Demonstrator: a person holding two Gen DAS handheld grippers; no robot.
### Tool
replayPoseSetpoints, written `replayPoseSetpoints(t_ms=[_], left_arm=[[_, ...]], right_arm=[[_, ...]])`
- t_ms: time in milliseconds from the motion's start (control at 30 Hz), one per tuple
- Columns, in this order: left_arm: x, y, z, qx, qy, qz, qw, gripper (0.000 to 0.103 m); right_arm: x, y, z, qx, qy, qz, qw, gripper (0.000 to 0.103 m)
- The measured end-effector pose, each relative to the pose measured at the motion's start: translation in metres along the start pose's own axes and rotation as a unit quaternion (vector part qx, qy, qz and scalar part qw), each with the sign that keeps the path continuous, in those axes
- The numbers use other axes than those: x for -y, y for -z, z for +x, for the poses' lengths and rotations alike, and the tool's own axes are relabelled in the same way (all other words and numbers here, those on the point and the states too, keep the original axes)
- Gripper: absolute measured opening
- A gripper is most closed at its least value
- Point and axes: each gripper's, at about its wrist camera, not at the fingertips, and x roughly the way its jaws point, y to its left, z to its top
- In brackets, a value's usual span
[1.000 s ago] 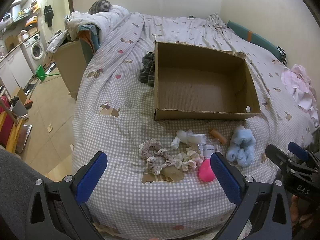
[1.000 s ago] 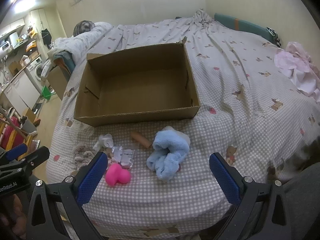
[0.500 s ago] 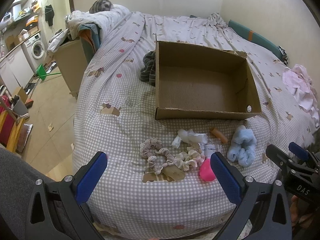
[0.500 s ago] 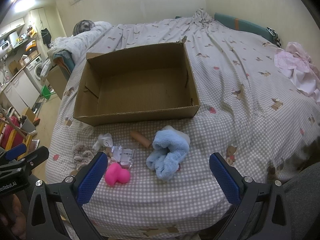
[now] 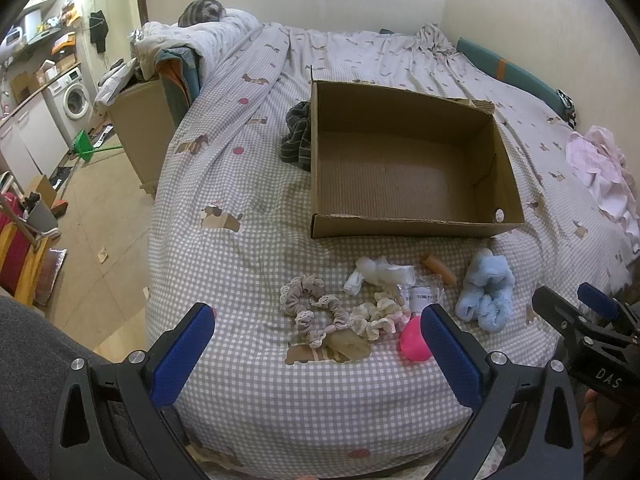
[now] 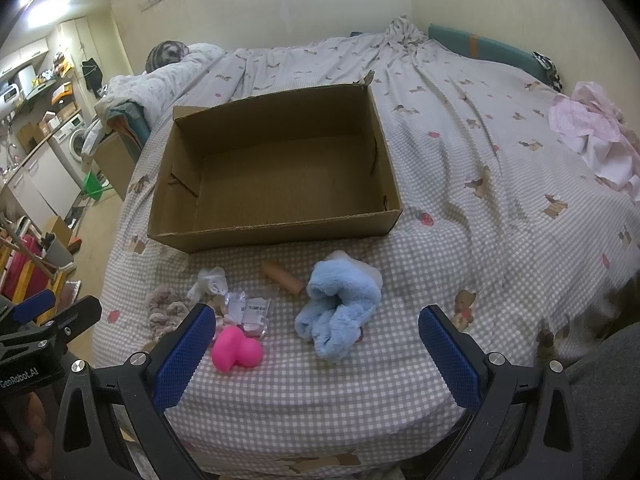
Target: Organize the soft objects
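Observation:
An empty cardboard box (image 5: 416, 230) (image 6: 276, 236) lies open on the checked bed. In front of it lie a fluffy blue cloth (image 5: 486, 294) (image 6: 340, 310), a pink squishy toy (image 5: 414, 338) (image 6: 236, 350), an orange cylinder (image 5: 440, 270) (image 6: 282, 280), white socks (image 5: 380, 274) (image 6: 212, 282), beige scrunchies (image 5: 312, 308) (image 6: 164, 306) and a small plastic packet (image 5: 420, 294) (image 6: 252, 310). My left gripper (image 5: 318, 354) is open and empty, low before the scrunchies. My right gripper (image 6: 316, 354) is open and empty, low before the blue cloth.
A dark striped garment (image 5: 298, 140) lies left of the box. Pink clothes (image 5: 604, 168) (image 6: 592, 132) lie on the bed at right. The bed's left edge drops to a tiled floor with a cabinet (image 5: 140, 128) and washing machine (image 5: 74, 98).
Both grippers have shifted only slightly; the view drifted a little. Nothing on the bed has moved.

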Motion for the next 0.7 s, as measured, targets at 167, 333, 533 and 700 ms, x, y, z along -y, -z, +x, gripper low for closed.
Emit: replayPoseSetpoints(t_ms=[167,333,533,700], left_arm=[[0.0003,-0.0002,-0.0001,0.0,0.0,0.0,1.0,0.103],[-0.0004,0.0006,0.0006,0.0,-0.001,0.0,1.0,0.103],[-0.0004,0.0003,0.0006,0.0,-0.001,0.0,1.0,0.103],[-0.0006,0.0005,0.0012,-0.001,-0.001,0.001,1.0,0.103]], right_arm=[[-0.0001,0.0001,0.0005,0.002,0.0,-0.001,1.0,0.103],[-0.0006,0.0,0.0003,0.001,0.001,-0.001,1.0,0.103],[-0.0006,0.0,0.0004,0.001,0.0,0.0,1.0,0.103],[-0.0006,0.0002,0.0006,0.001,0.0,-0.001,1.0,0.103]])
